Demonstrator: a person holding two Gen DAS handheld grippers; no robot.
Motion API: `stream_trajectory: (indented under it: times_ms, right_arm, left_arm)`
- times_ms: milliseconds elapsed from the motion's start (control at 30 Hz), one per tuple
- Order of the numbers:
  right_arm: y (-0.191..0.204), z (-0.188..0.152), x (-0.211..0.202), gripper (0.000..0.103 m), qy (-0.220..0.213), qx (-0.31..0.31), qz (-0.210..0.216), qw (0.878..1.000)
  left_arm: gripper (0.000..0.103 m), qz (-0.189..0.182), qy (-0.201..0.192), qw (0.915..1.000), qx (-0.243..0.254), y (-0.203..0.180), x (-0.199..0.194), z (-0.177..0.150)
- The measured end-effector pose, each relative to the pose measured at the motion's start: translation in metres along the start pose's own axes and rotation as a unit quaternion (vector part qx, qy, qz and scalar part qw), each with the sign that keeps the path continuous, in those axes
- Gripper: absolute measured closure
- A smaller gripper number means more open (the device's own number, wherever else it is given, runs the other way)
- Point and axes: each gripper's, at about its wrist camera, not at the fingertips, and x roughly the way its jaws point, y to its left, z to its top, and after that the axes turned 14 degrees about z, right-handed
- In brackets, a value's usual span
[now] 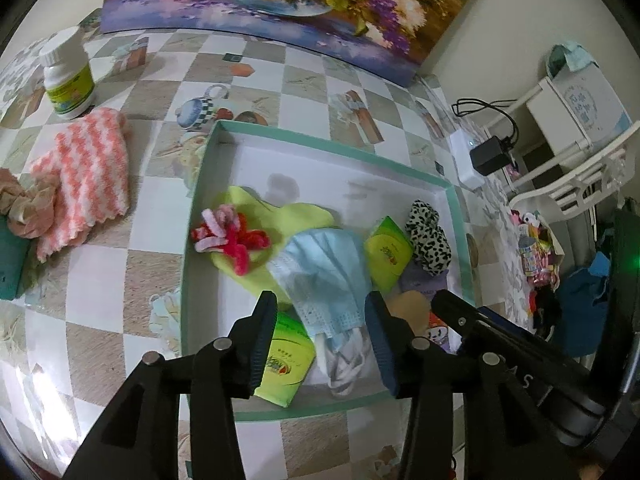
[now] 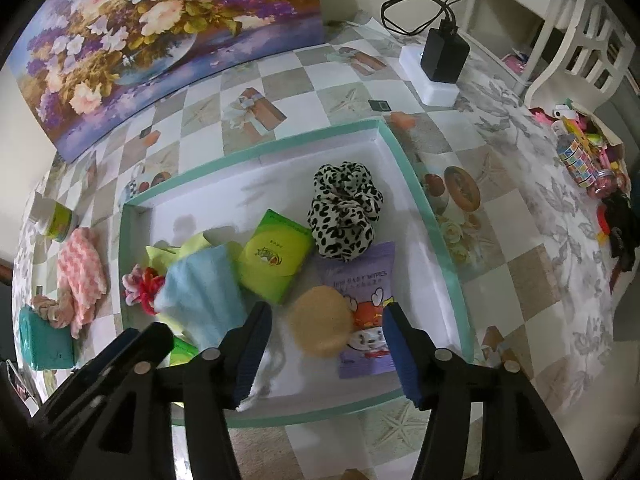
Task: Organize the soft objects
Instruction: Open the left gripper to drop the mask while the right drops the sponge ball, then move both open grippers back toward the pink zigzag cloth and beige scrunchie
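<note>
A shallow white box with a teal rim (image 1: 328,142) (image 2: 256,148) holds soft things: a blue face mask (image 1: 326,268) (image 2: 200,296), a leopard-print scrunchie (image 1: 428,238) (image 2: 344,208), green tissue packs (image 1: 390,254) (image 2: 276,256), a red-pink fuzzy tie (image 1: 230,236) on a yellow-green cloth (image 1: 304,214), a tan sponge (image 2: 322,320) and a purple wipes pack (image 2: 364,308). My left gripper (image 1: 322,340) is open above the mask. My right gripper (image 2: 326,344) is open above the sponge. A pink-striped cloth (image 1: 86,174) and a beige scrunchie (image 1: 28,208) lie left of the box.
A white bottle (image 1: 68,74) stands at the far left. A flower painting (image 1: 280,4) leans at the back. A charger on a white power strip (image 2: 440,64) sits at the back right. A teal block (image 2: 44,340) lies at the left edge. A white chair (image 1: 576,160) stands right.
</note>
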Motion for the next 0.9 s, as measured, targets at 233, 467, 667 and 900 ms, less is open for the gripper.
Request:
stream_trajectory:
  times_ms: [233,467,667,900]
  right_arm:
    - [0.003,-0.001,-0.001,0.038,-0.002,-0.007,-0.005,1.0]
    - [0.008,-0.001,0.001,0.028,0.0,-0.02,-0.014,1.0]
    - [0.013,-0.002,-0.001,0.021,-0.005,-0.03,-0.02,0.999]
    - [0.017,-0.001,-0.002,0.0,-0.013,-0.041,-0.021,0.999]
  left_arm:
    - [0.045,0.046,0.011,0.9985,-0.028,0.019,0.004,0.002]
    - [0.034,0.079,0.005,0.9955,-0.051,0.036,0.004,0.003]
    - [0.021,0.099,-0.005,0.9933,-0.059,0.043,0.001,0.005]
    - [0.007,0.128,-0.016,0.9892,-0.07,0.049,-0.001,0.006]
